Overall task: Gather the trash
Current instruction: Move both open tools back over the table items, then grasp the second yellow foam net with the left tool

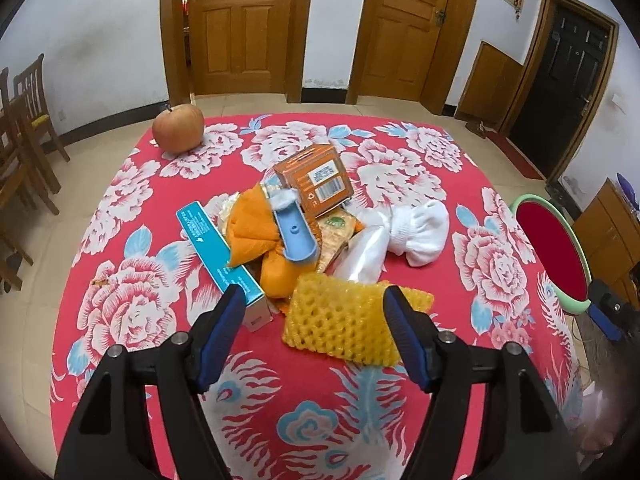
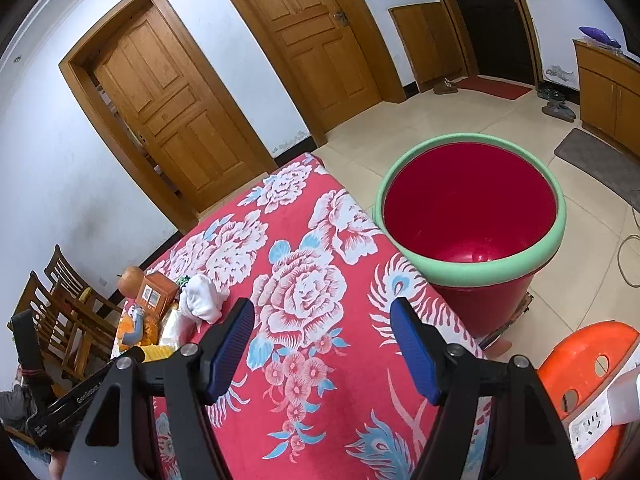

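Note:
A pile of trash lies mid-table in the left wrist view: a yellow foam fruit net (image 1: 344, 320), a teal carton (image 1: 220, 260), orange cloth (image 1: 256, 236), a blue plastic scoop (image 1: 296, 236), an orange box (image 1: 316, 180), a clear plastic bag (image 1: 366, 254) and a white sock (image 1: 420, 232). My left gripper (image 1: 314, 300) is open, just above the near edge of the foam net. My right gripper (image 2: 322, 316) is open and empty over the tablecloth, near the red bin with a green rim (image 2: 468, 208). The pile shows small at the right wrist view's left (image 2: 168, 312).
An apple (image 1: 179, 128) sits at the table's far left corner. The red floral tablecloth (image 1: 280, 400) covers the table. The bin (image 1: 552, 252) stands off the table's right edge. Wooden chairs (image 1: 24, 132) stand left; an orange stool (image 2: 588, 360) is beside the bin.

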The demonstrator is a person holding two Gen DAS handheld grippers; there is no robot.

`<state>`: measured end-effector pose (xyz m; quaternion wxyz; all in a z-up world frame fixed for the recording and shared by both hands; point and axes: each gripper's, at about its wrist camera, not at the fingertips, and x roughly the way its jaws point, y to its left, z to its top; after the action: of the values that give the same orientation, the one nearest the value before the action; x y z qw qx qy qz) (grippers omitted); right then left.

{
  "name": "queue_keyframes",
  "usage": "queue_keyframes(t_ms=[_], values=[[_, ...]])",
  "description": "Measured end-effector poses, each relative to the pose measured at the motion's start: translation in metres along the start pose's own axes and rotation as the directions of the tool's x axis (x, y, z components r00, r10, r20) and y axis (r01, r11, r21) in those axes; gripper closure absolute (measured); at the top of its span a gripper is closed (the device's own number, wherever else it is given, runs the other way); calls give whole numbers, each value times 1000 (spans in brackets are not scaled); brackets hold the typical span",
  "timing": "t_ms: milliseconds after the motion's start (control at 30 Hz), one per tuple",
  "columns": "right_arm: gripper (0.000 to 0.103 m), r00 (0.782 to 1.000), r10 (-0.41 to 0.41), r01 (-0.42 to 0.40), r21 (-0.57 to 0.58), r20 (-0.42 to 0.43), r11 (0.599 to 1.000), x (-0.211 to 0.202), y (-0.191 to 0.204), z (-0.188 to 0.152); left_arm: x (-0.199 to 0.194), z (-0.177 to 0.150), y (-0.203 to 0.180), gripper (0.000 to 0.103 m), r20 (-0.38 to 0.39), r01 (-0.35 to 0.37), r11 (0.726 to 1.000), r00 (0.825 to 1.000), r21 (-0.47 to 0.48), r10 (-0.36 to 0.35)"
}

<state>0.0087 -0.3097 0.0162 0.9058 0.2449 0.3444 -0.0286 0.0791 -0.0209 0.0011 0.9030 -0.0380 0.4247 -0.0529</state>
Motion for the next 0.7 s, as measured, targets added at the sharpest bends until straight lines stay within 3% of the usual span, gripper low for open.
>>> queue_keyframes(t_ms=[167,400,533,700], values=[[30,1000,4,-4,-5,-16,1000,5,3,-2,0,-6,-11,25,7,5,999,1000,42,-5],[30,1000,6,-6,-6,-21,1000,6,3,-2,5,-17,-39,19,27,-62,987,998,149,58],[30,1000,7,-8,-5,-19,1000,5,2,-3,5,-21,-43,19,12,-15,991,1000,130,13],[30,1000,9,-9,-1,-20,1000,6,0,-3,19,-22,-45,19,-19,-36,991,999,133,39]])
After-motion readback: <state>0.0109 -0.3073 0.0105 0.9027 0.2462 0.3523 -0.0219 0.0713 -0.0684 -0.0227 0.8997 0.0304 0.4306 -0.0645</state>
